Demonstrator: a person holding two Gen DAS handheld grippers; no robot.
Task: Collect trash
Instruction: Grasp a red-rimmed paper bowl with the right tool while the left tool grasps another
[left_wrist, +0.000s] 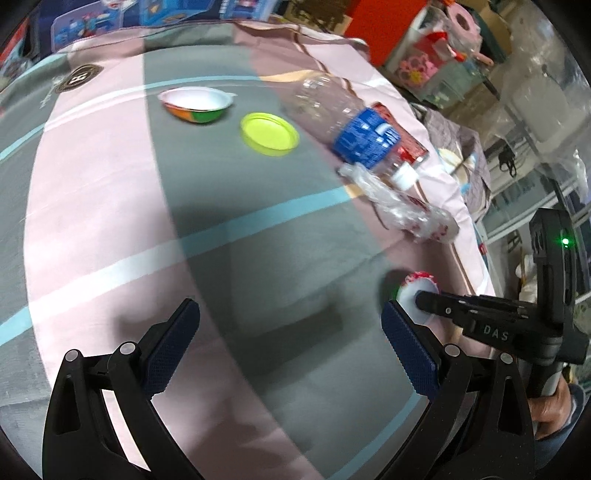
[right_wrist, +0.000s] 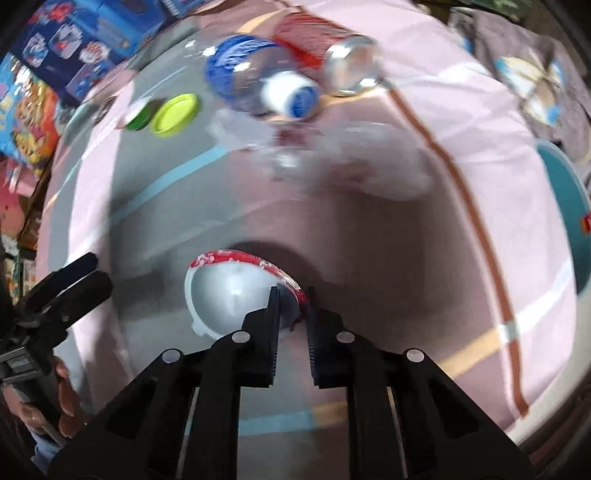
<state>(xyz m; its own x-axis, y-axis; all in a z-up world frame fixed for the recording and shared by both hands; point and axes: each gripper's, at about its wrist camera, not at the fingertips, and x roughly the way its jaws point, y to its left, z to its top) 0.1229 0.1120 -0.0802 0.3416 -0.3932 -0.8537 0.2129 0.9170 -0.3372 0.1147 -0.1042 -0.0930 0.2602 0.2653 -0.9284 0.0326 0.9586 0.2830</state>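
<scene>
My right gripper (right_wrist: 292, 291) is shut on the rim of a small white cup with a red edge (right_wrist: 229, 284); the cup also shows in the left wrist view (left_wrist: 415, 286), held just above the cloth. My left gripper (left_wrist: 290, 317) is open and empty above the cloth. Further back lie a clear bottle with a blue label (left_wrist: 354, 125), a red can (right_wrist: 321, 37) behind it, crumpled clear plastic wrap (left_wrist: 402, 206), a yellow-green lid (left_wrist: 269, 134) and an orange-green cup (left_wrist: 197, 103).
The trash lies on a pink and grey cloth (left_wrist: 110, 206) over a table. Its right edge drops off near a teal bin rim (right_wrist: 565, 206). Boxes and shelves stand behind.
</scene>
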